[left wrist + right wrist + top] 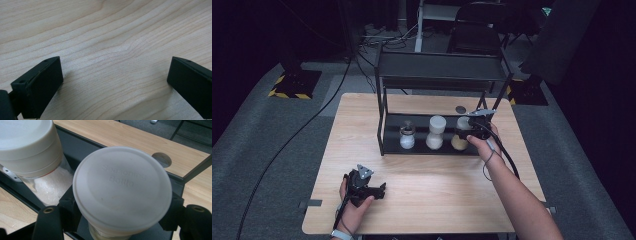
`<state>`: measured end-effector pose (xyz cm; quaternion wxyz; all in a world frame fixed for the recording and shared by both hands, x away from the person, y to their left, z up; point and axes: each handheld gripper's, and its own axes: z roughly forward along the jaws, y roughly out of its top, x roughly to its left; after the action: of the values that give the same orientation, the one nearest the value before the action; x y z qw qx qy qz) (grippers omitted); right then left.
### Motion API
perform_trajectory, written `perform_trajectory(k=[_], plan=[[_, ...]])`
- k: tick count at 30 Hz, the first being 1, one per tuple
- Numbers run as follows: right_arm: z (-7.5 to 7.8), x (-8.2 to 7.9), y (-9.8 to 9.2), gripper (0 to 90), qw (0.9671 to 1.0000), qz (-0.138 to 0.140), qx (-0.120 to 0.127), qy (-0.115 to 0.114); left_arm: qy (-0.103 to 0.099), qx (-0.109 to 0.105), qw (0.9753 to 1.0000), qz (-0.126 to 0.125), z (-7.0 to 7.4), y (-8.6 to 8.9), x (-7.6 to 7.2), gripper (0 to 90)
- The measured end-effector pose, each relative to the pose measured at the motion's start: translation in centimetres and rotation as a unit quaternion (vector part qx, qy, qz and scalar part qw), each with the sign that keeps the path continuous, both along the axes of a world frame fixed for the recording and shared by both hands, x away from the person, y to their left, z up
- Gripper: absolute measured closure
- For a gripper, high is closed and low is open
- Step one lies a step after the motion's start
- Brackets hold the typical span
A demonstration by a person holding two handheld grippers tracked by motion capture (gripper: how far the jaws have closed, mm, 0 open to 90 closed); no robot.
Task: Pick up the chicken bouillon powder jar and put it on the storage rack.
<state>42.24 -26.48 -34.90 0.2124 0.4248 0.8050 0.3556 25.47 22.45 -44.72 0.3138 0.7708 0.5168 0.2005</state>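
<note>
A seasoning bottle (122,187) with a wide white lid stands at the right end of the lower shelf of a black rack (439,67). Its tan contents (459,143) show in the high view. My right gripper (474,125) reaches over it from the right. In the right gripper view, my right gripper (120,220) has its jaws pressed in under the lid on both sides. My left gripper (381,190) rests on the table (437,200) near the front left. Its jaws are wide apart over bare wood in the left gripper view (115,82).
Two more jars share the lower shelf: a white-lidded one (435,132) in the middle, close beside the held bottle (27,145), and a small clear one (407,137) to its left. A round hole (460,109) is in the tabletop behind the rack. The rack's top shelf overhangs the jars.
</note>
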Motion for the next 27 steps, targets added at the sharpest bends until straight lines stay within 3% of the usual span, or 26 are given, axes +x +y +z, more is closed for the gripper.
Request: perform_trajectory(k=[7, 11, 14, 20, 23, 27], plan=[[-0.2, -0.2, -0.2, 32.4, 1.0000, 0.001, 0.002, -0.003, 0.000, 0.000, 1.0000, 0.000, 0.0, 0.0, 0.0, 0.3], [0.3, -0.1, -0.3, 17.3, 1.0000, 0.000, 0.007, -0.003, 0.000, 0.000, 1.0000, 0.000, 0.0, 0.0, 0.0, 0.3], [0.9, -0.4, -0.6, 10.8, 0.9999, 0.000, 0.012, -0.002, 0.000, 0.000, 1.0000, 0.000, 0.0, 0.0, 0.0, 0.3], [2.4, -2.2, -1.6, 7.1, 0.9997, 0.004, 0.012, -0.019, 0.000, 0.000, 1.0000, 0.000, 0.0, 0.0, 0.0, 0.3], [3.2, -3.6, -2.0, 6.7, 0.9994, 0.003, 0.006, -0.034, 0.001, -0.001, 1.0000, 0.000, 0.0, 0.0, 0.0, 0.3], [3.9, -5.5, -2.8, 6.7, 0.9988, 0.006, 0.016, -0.046, 0.000, -0.002, 1.0000, 0.002, 0.0, 0.0, -0.1, 0.5]])
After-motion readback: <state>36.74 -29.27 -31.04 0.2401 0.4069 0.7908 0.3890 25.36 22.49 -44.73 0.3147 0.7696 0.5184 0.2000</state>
